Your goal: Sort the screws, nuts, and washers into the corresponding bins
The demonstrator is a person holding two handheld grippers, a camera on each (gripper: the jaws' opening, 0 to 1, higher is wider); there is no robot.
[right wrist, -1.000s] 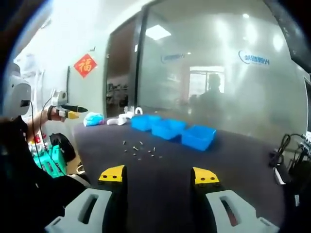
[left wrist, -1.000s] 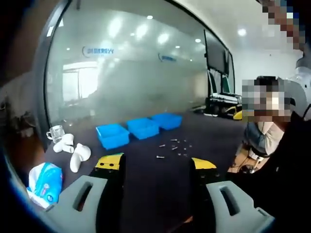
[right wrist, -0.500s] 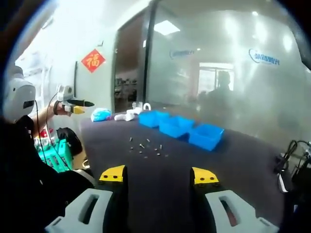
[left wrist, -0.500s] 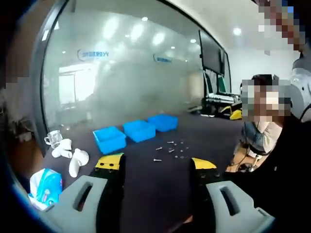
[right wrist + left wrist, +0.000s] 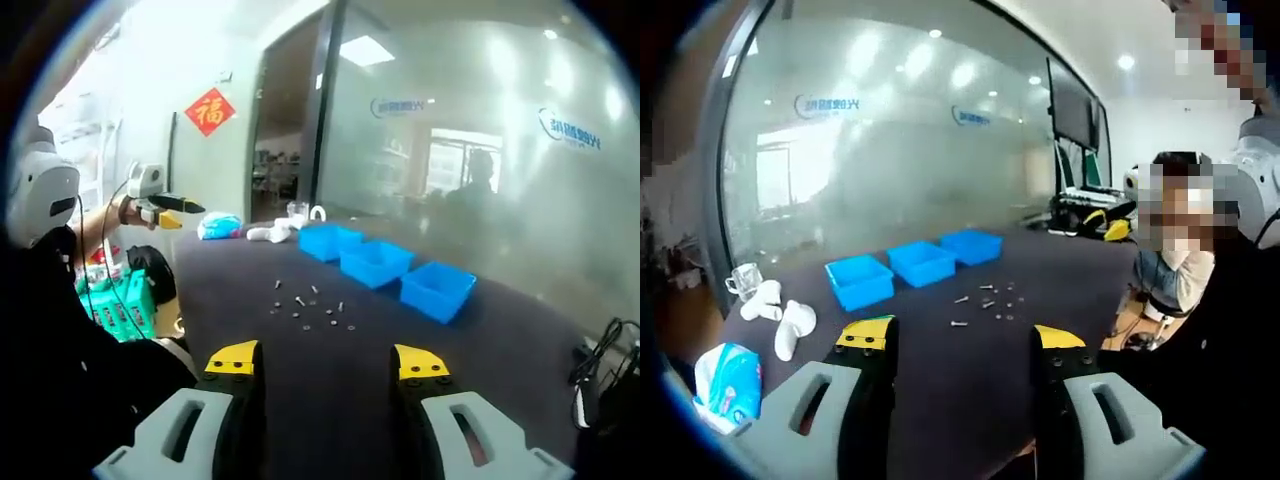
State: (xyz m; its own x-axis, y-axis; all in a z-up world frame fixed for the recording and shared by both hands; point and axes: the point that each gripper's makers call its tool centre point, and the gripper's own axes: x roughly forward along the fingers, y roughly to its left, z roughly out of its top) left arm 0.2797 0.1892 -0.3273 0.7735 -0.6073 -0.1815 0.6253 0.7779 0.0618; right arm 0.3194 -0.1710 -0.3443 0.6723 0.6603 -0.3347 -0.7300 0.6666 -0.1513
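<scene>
Several small screws, nuts and washers point(image 5: 985, 302) lie loose on the dark table point(image 5: 970, 380), with three blue bins point(image 5: 921, 262) in a row behind them. In the right gripper view the same loose hardware point(image 5: 312, 308) lies in front of the blue bins point(image 5: 378, 262). My left gripper point(image 5: 960, 340) stands open above the table's near part, well short of the hardware, nothing between its jaws. My right gripper point(image 5: 325, 364) is open too, likewise apart from the parts. The left gripper point(image 5: 160, 205) also shows at the left in the right gripper view, held in a hand.
White objects point(image 5: 785, 320), a clear cup point(image 5: 741, 281) and a blue tissue pack point(image 5: 728, 375) lie at the table's left end. A frosted glass wall point(image 5: 890, 160) runs behind the table. A person point(image 5: 1180, 260) sits at the right. A green box point(image 5: 112, 305) stands beside the table.
Both views have shifted a little as the hands moved; the bins and hardware look slightly nearer in the right gripper view. Nothing on the table has moved, and both grippers stay open.
</scene>
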